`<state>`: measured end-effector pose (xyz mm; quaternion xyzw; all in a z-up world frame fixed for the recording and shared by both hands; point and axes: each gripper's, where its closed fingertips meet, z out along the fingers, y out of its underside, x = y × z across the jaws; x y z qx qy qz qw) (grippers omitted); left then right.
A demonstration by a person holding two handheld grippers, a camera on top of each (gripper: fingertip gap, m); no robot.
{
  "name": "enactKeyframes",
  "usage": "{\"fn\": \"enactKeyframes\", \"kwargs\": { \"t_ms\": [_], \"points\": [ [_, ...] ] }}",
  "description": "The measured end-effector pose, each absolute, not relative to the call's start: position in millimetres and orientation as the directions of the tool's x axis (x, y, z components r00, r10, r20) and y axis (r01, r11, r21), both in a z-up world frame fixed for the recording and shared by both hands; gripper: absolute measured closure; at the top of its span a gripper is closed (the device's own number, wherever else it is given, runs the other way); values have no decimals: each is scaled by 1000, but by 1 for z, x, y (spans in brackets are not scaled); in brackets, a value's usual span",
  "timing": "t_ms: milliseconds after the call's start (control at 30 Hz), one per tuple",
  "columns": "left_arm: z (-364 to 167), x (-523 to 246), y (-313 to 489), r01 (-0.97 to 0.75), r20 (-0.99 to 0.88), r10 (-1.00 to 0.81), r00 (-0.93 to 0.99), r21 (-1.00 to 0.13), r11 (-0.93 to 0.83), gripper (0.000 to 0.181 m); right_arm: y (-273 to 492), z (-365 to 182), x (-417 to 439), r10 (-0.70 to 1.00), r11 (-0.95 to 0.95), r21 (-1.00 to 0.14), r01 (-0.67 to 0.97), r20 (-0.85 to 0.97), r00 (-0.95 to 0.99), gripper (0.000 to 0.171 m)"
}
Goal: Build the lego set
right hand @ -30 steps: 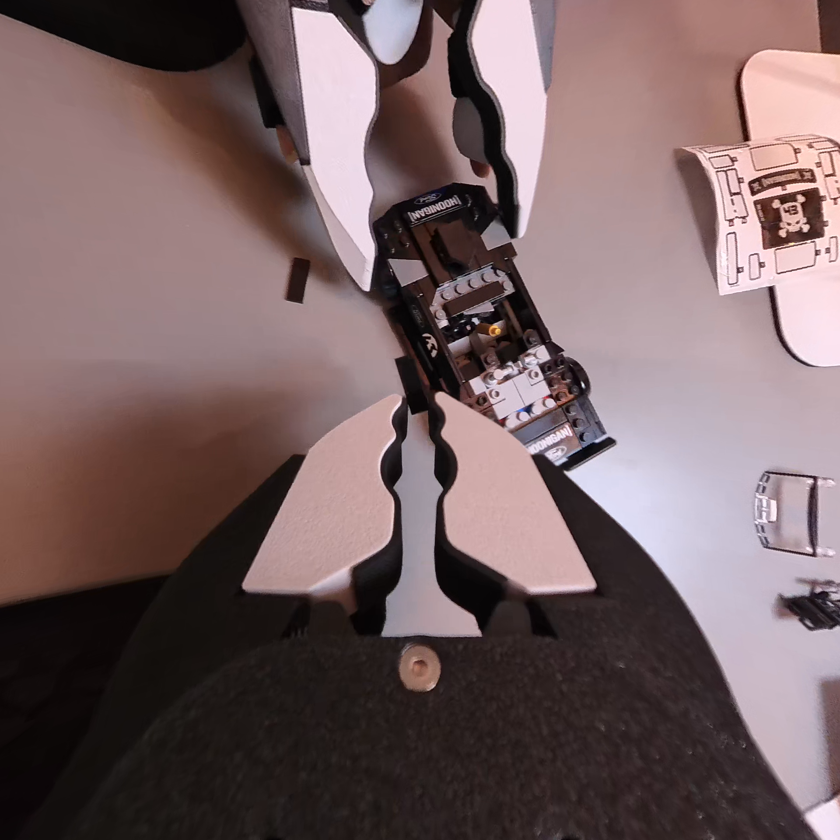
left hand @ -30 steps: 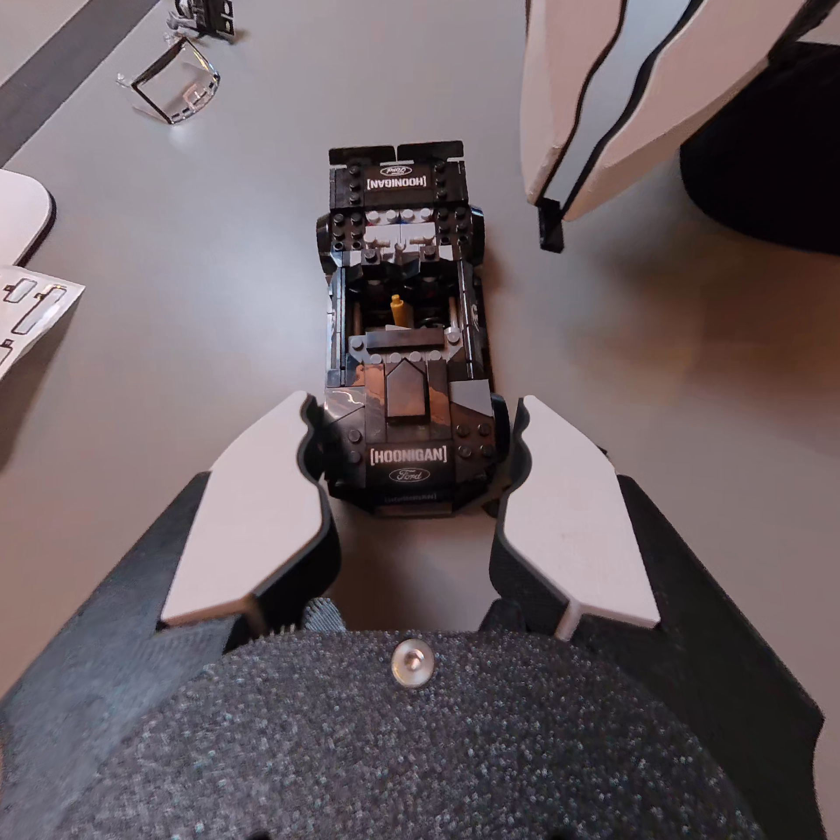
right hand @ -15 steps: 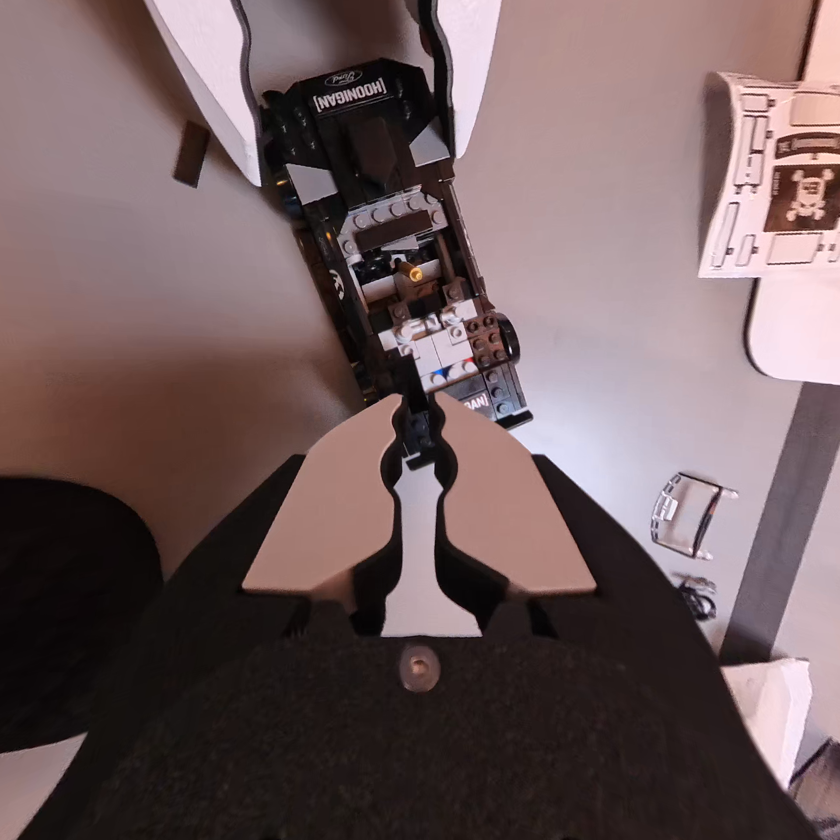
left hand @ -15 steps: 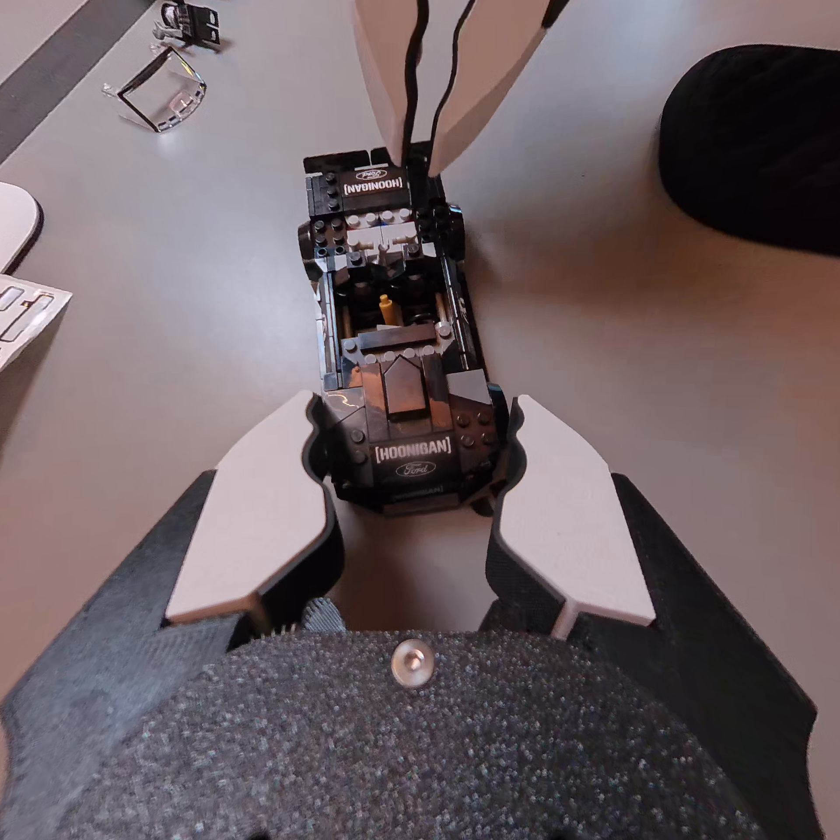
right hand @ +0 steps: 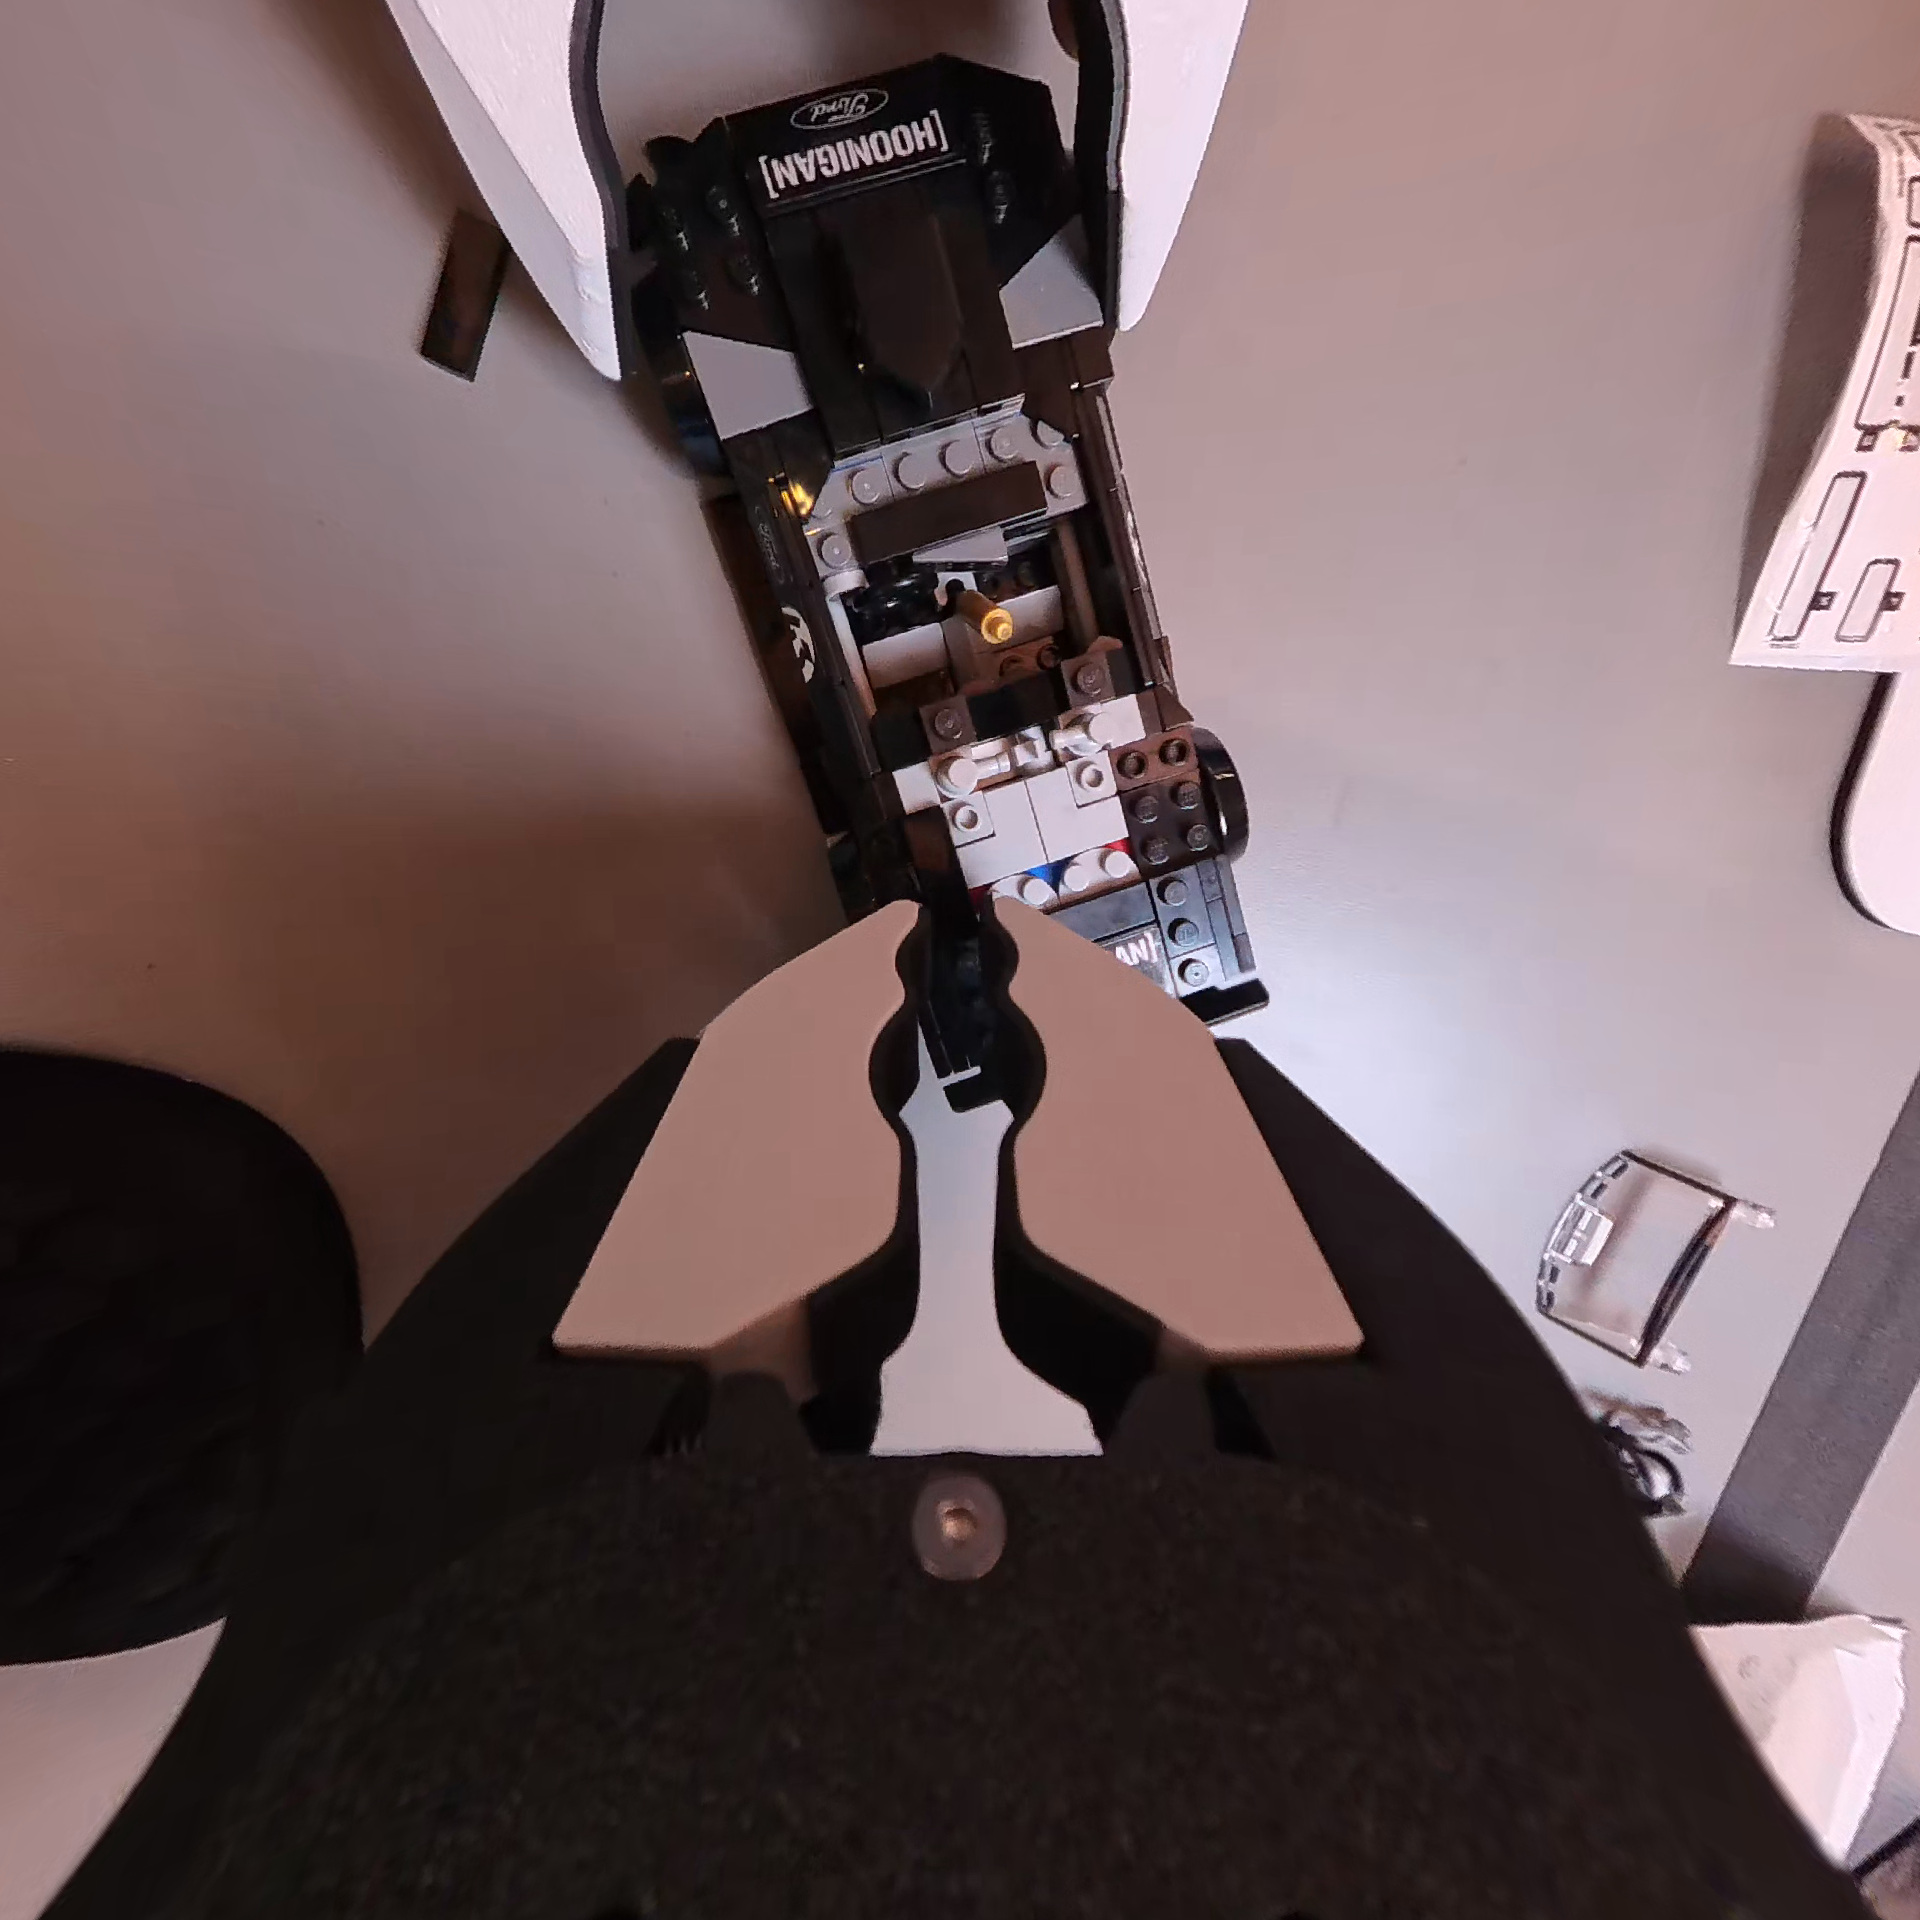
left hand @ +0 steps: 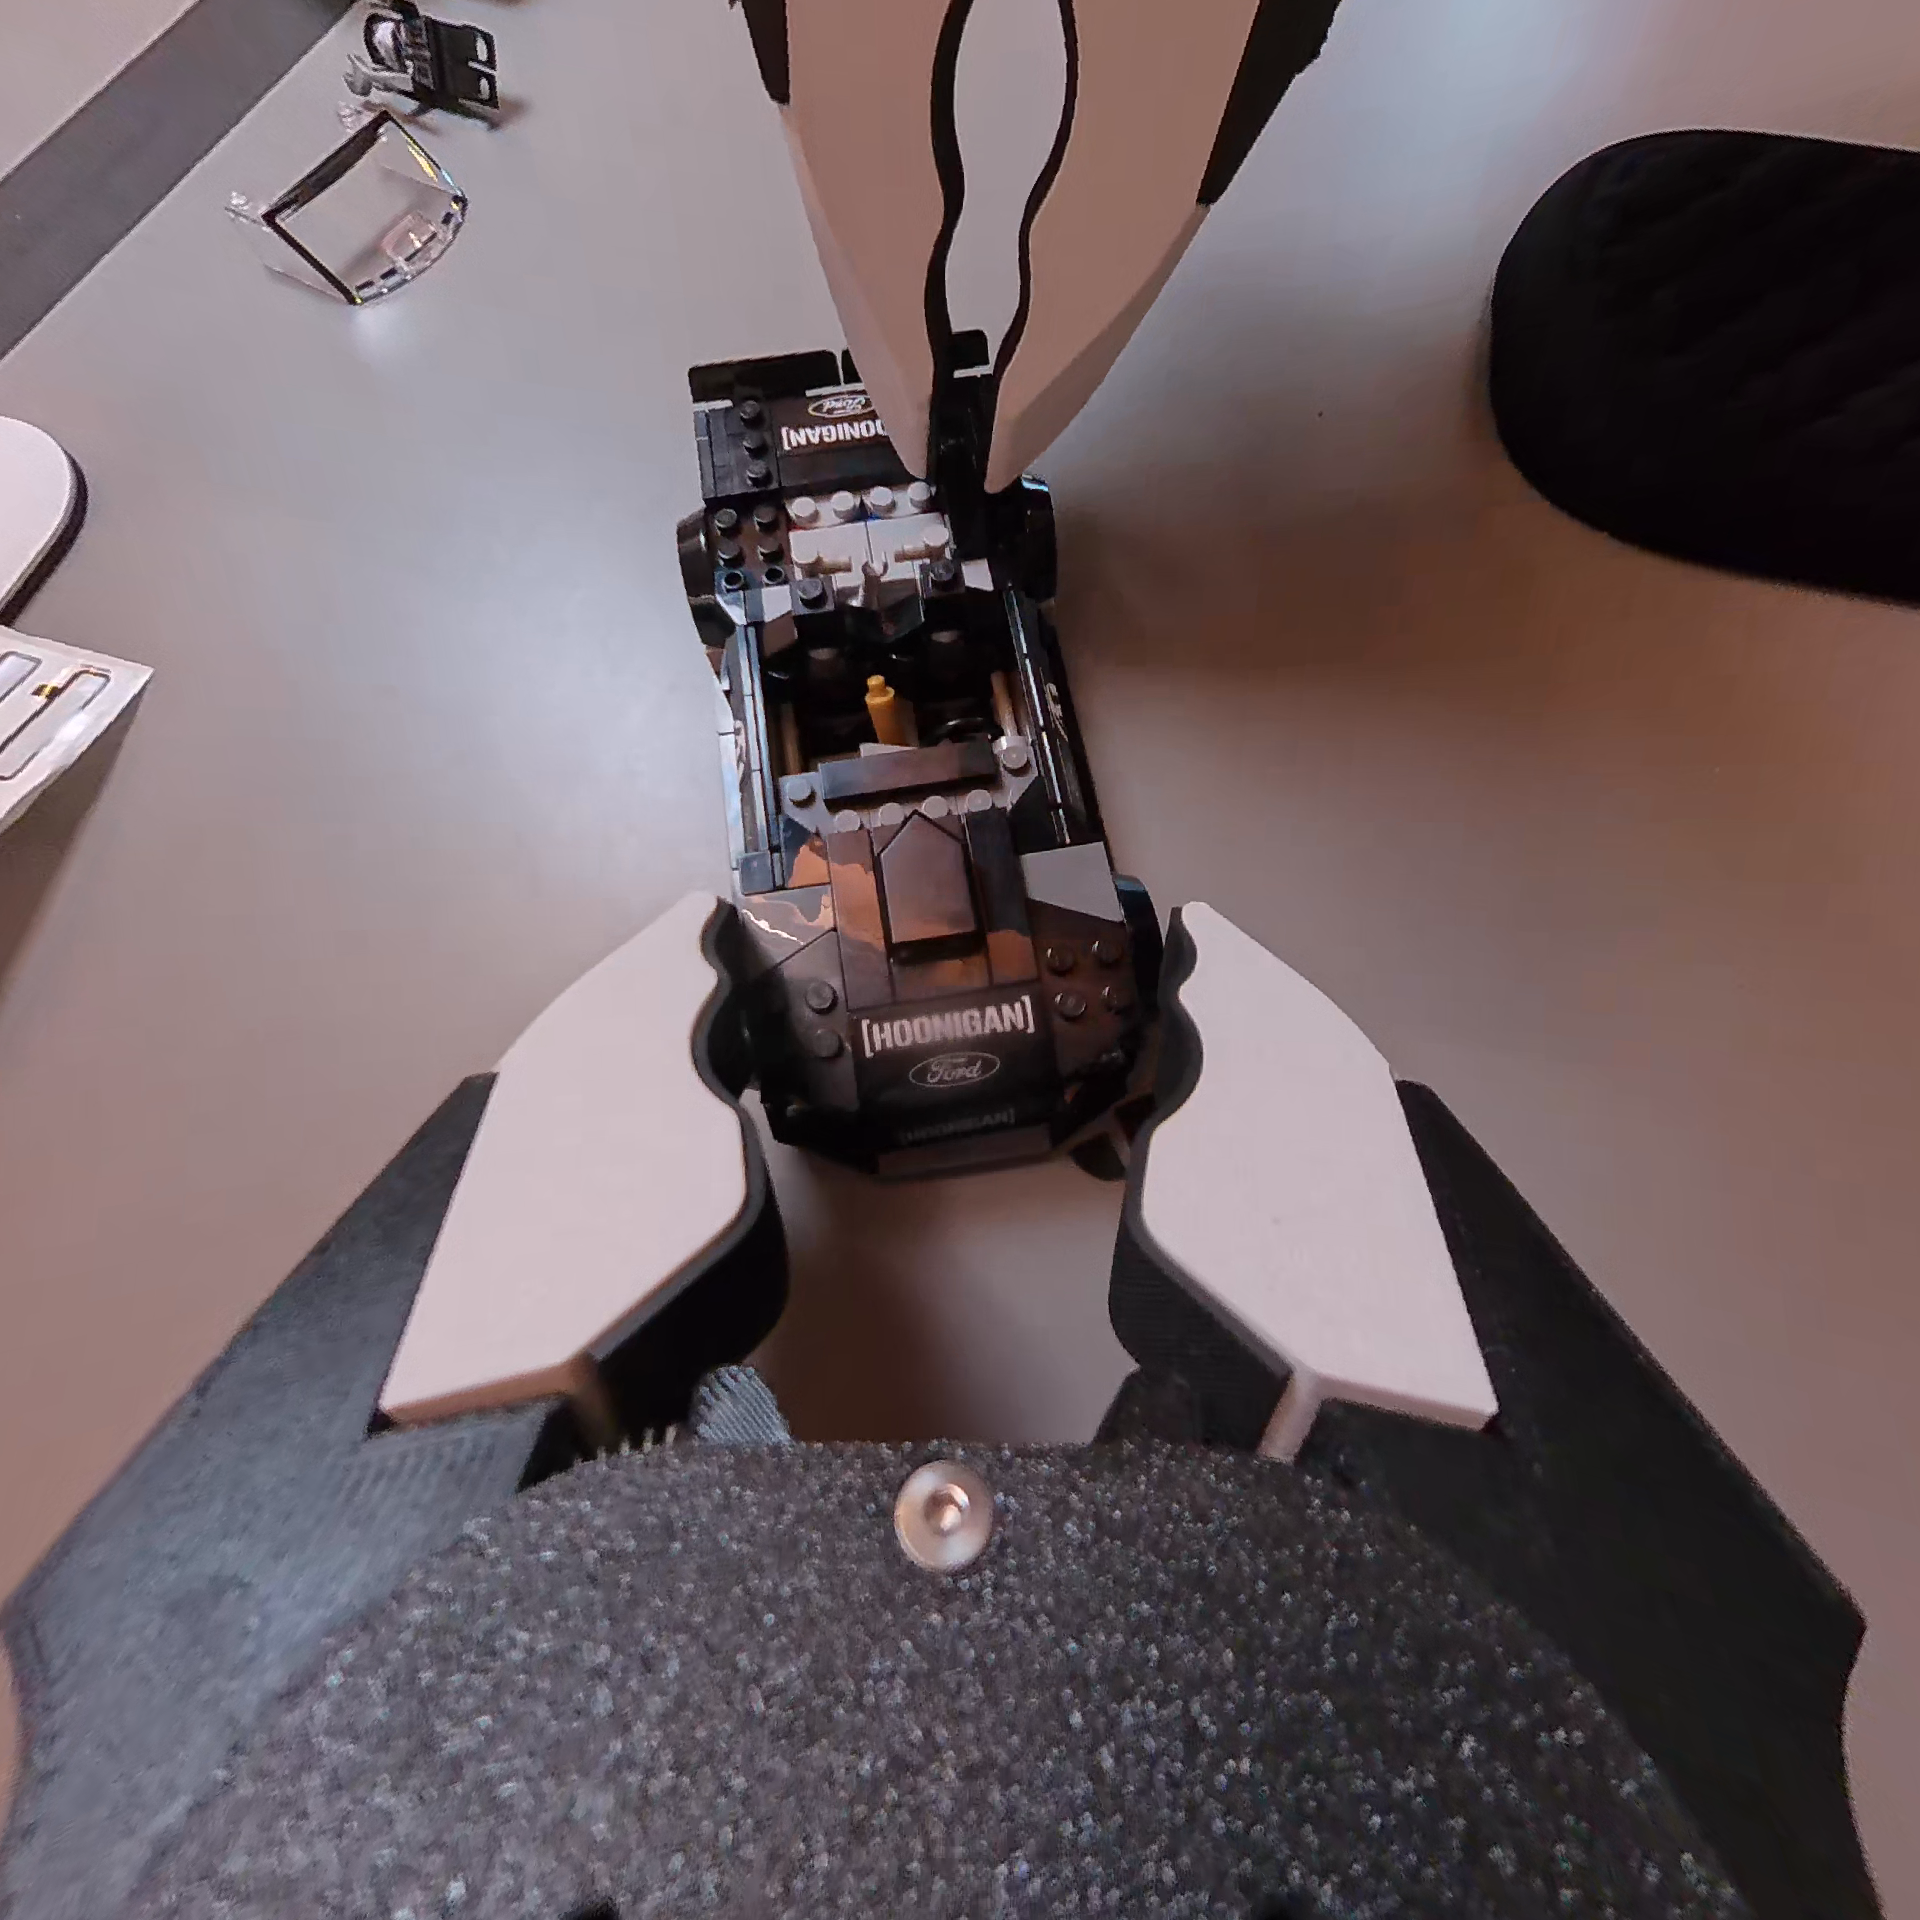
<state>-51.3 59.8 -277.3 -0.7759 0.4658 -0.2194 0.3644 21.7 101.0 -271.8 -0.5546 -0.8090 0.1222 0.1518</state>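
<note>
Black lego car (left hand: pixel 914 790) nose clamped in left tool (left hand: pixel 940 1023); right tool (right hand: pixel 961 935) pinches black piece (right hand: pixel 961 997) at its rear edge.

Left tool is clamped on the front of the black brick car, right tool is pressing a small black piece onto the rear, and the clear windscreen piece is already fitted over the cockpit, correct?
Not quite. The clear windscreen piece lies loose on the grey table, off the black brick car; the left wrist view shows the cockpit open. The left tool and right tool with its small black piece are as you say.
</note>
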Motion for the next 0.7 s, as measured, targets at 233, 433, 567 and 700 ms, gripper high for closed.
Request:
{"fn": "enactKeyframes", "kwargs": {
  "t_ms": [233,433,567,700],
  "points": [
    [-278,-51,60,-561,4,-883,469,-771,-301,105,102,-272,20,927,374,-340,863,98,-363,162],
    [-278,-51,60,-558,8,-884,468,-772,-302,105,102,-272,20,926,374,-331,866,89,-366,162],
    [-278,-52,60,-558,8,-884,467,-773,-301,105,101,-273,21,931,360,-326,874,72,-357,162],
    [-278,-51,60,-559,5,-885,466,-773,-299,105,102,-273,21,931,362,-319,876,75,-358,162]
  ]
}}
